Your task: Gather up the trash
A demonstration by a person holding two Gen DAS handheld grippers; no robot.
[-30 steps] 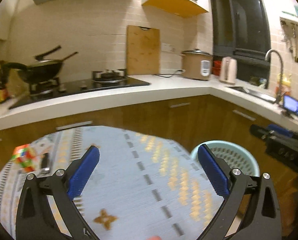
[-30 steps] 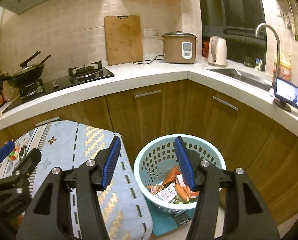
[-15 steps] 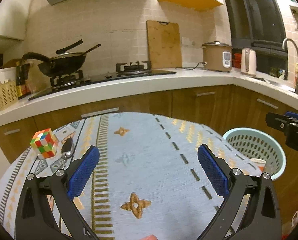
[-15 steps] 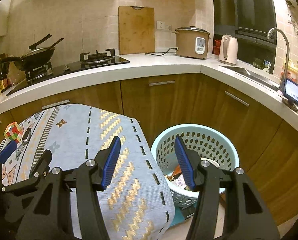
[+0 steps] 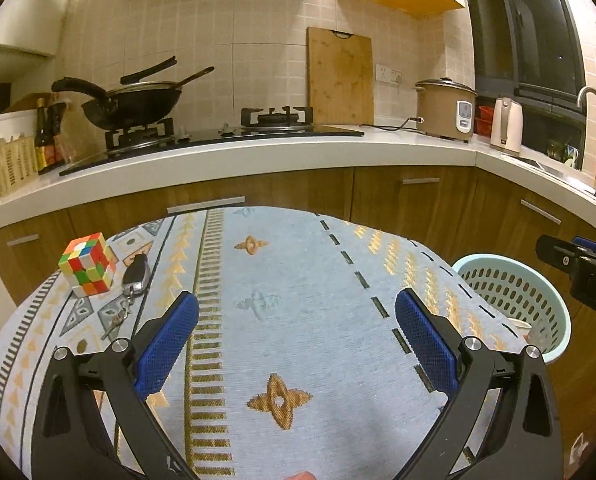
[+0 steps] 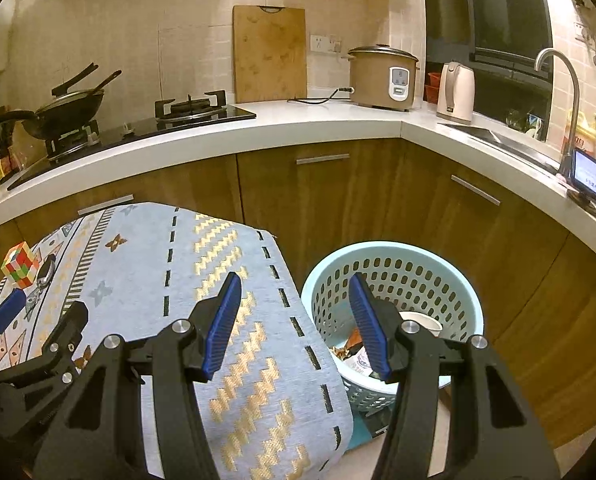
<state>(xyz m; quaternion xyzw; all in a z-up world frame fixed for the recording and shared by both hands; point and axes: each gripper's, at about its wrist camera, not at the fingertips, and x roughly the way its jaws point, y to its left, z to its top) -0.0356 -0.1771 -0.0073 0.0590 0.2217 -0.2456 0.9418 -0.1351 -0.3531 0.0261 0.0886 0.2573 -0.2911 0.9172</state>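
Woven cloth fills the left wrist view: a pale blue, coarse-textured tablecloth with gold zigzags and dashed dark lines, and the left gripper hangs over it, ribbed blue pads spread wide with nothing between them. At the cloth's far left corner sits a glossy multicoloured puzzle cube, a black car key with its metal ring touching right beside it. Off the cloth's right edge stands the round, perforated mint plastic basket. Over to the right wrist view: the right gripper is held half open and empty, straddling the cloth's right edge and the basket. Inside that basket lie crumpled wrappers and a white paper cup: the trash, just right of the cloth.
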